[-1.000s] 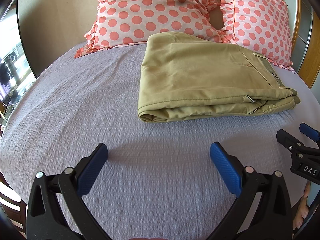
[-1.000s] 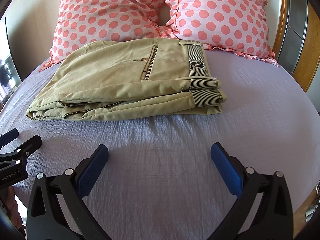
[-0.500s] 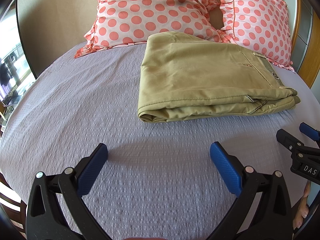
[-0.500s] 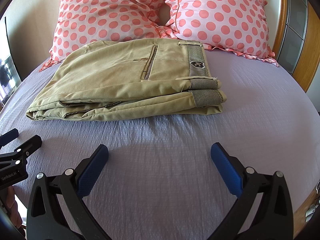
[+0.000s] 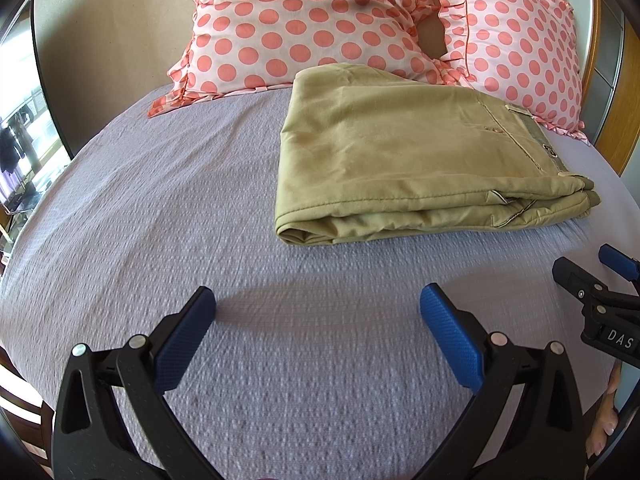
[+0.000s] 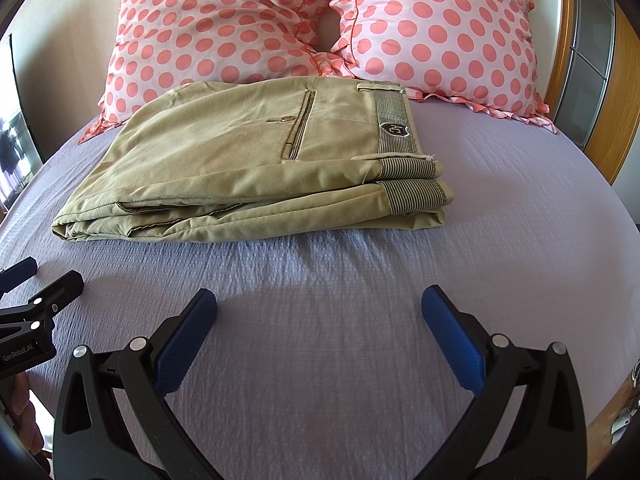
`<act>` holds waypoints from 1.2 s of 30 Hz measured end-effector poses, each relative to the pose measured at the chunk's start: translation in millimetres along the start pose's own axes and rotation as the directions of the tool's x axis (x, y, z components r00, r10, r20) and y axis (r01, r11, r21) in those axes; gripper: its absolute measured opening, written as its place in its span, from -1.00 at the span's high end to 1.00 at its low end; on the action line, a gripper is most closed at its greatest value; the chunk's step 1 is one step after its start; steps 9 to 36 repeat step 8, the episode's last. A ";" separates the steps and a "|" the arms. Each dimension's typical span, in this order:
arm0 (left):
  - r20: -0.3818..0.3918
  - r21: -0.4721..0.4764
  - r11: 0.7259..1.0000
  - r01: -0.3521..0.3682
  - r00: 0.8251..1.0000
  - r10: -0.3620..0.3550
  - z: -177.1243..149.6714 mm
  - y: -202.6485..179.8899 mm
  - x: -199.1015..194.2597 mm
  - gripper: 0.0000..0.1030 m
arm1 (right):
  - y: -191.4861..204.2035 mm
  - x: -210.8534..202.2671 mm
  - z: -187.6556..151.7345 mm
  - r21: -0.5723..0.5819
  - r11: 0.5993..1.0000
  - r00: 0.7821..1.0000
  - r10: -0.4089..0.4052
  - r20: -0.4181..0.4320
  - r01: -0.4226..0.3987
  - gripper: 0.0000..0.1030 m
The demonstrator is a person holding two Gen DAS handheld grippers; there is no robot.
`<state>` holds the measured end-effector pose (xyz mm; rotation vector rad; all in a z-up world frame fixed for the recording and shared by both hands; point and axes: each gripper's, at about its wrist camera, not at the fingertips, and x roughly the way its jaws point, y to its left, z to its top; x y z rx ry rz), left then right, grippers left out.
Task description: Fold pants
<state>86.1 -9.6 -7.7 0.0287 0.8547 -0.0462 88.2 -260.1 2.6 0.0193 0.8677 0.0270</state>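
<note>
Near the pillows (image 6: 320, 24) at 12 o'clock on the bed (image 6: 360, 300), the folded pants (image 6: 256, 164) lie with their long axis left to right, waistband toward 3 o'clock. Nothing has shifted since the earlier frames: the left gripper (image 5: 318, 316) and right gripper (image 6: 319, 314) still hover short of the pants, jaws wide and empty. A lilac sheet covers the bed, with a wooden headboard (image 6: 624, 92) at the right.

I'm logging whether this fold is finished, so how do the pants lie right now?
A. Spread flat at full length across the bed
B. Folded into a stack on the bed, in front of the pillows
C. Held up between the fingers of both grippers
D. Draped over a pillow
B: the pants lie as a layered stack on the bed, in front of the pillows, and both the left gripper and the right gripper are open and apart from them.
</note>
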 end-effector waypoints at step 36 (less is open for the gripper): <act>0.003 -0.001 1.000 0.000 1.000 0.000 -0.3 -1.1 0.1 -0.97 | 0.2 0.1 -0.3 0.000 1.000 1.000 0.000 0.000 0.000 -0.97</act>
